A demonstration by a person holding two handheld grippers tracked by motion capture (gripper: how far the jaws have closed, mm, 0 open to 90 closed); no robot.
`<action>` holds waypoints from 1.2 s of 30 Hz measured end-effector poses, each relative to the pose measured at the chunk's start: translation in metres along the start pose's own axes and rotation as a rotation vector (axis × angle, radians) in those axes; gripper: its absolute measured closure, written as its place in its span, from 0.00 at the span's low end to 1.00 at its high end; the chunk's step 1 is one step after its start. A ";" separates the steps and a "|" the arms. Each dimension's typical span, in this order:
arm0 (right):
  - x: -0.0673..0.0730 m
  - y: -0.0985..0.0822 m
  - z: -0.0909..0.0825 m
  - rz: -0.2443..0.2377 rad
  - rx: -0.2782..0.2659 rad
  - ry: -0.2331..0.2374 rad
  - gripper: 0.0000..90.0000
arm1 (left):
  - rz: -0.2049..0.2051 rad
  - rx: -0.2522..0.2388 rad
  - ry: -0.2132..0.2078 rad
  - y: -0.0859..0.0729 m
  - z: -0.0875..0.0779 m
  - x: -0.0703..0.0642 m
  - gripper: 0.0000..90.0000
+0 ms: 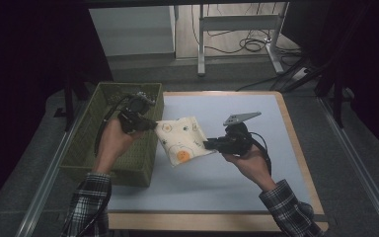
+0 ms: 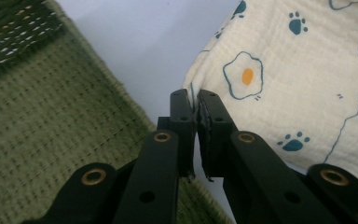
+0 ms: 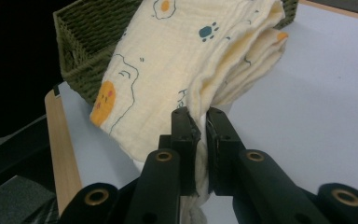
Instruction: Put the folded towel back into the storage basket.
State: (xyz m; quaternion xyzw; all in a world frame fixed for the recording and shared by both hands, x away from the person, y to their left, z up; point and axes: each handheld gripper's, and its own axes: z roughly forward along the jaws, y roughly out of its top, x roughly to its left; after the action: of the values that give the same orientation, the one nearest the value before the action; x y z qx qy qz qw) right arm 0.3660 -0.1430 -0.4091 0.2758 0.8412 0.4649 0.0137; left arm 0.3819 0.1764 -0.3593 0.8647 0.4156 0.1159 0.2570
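The folded cloth (image 1: 182, 140) hung above the table (image 1: 237, 173) beside the green basket (image 1: 86, 148) — the left hand-held gripper (image 1: 154, 126) and right hand-held gripper (image 1: 208, 144) each clamped tight on an edge.

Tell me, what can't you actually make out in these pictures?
- Inside of the green basket, high view: the left hand and left gripper cover part of it.
- The folded cloth, all views: its inner layers and underside are hidden by its own folds.
- Letters printed on the cloth, left gripper view: cut off at the edge.
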 end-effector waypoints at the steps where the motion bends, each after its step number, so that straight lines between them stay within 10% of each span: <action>1: 0.002 0.003 0.002 0.000 0.001 0.005 0.92 | -0.009 -0.006 0.002 -0.001 -0.002 0.001 0.95; 36: 0.054 0.070 0.087 -0.058 0.000 0.096 0.92 | -0.145 0.006 0.174 -0.051 -0.058 0.069 0.95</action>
State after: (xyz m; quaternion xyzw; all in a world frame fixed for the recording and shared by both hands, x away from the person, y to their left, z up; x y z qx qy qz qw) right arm 0.3758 -0.0204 -0.3909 0.2287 0.8485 0.4771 -0.0132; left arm 0.3678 0.2770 -0.3386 0.8198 0.4981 0.1704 0.2253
